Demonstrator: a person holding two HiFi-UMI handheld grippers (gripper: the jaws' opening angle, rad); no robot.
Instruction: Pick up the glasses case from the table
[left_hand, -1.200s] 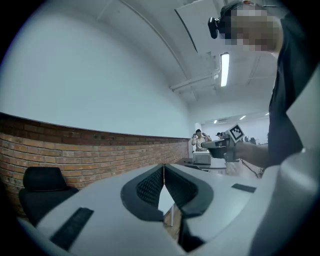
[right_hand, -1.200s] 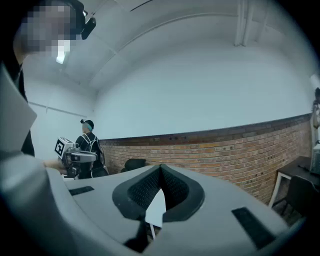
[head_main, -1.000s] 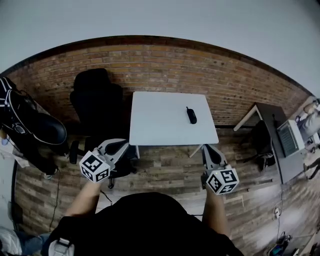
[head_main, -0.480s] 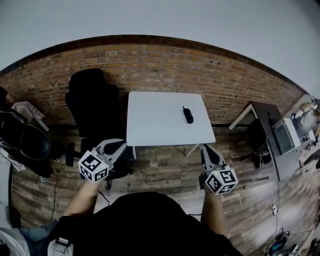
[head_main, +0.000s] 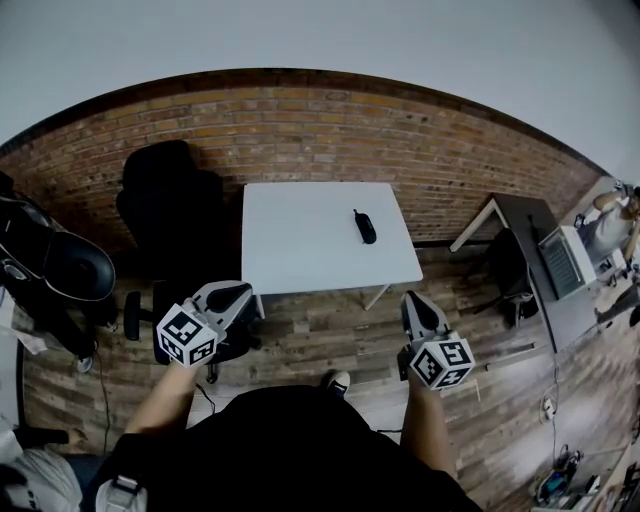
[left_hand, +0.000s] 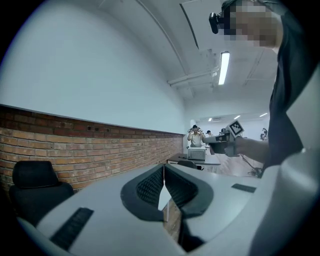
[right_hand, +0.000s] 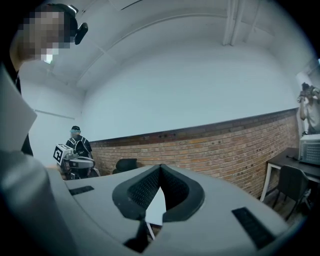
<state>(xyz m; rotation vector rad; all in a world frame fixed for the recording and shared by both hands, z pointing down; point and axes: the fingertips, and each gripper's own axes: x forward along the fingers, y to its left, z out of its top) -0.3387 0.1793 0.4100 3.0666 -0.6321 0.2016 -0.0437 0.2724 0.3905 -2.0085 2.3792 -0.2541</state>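
L gripper (head_main: 238, 296) sits lower left in head view, R gripper (head_main: 416, 302) lower right. Each one's own view shows the pads pressed together w/ nothing between them, so both are closed tight and empty. Makes sense, I'd say: nothing is within reach yet, and shut jaws held roughly level in front of the body look like a carry pose for the approach. Both hang over the wood floor (head_main: 330, 330), well short of the worktop (head_main: 290, 240), which sits centre frame against the brick wall (head_main: 330, 130). Case (head_main: 365, 227) is small and dark, alone on the worktop's right part, nearer the right edge than the left, long axis running roughly away from the camera. That puts it more on the R gripper's side, so prob the R one takes it, w/ jaws opened first and closed across the narrow width. Chair (head_main: 170, 210) stands left of the worktop, apart from the case, so no obstacle on the right-hand route. Task not begun in practical terms: case untouched, approach and grasp both to do.
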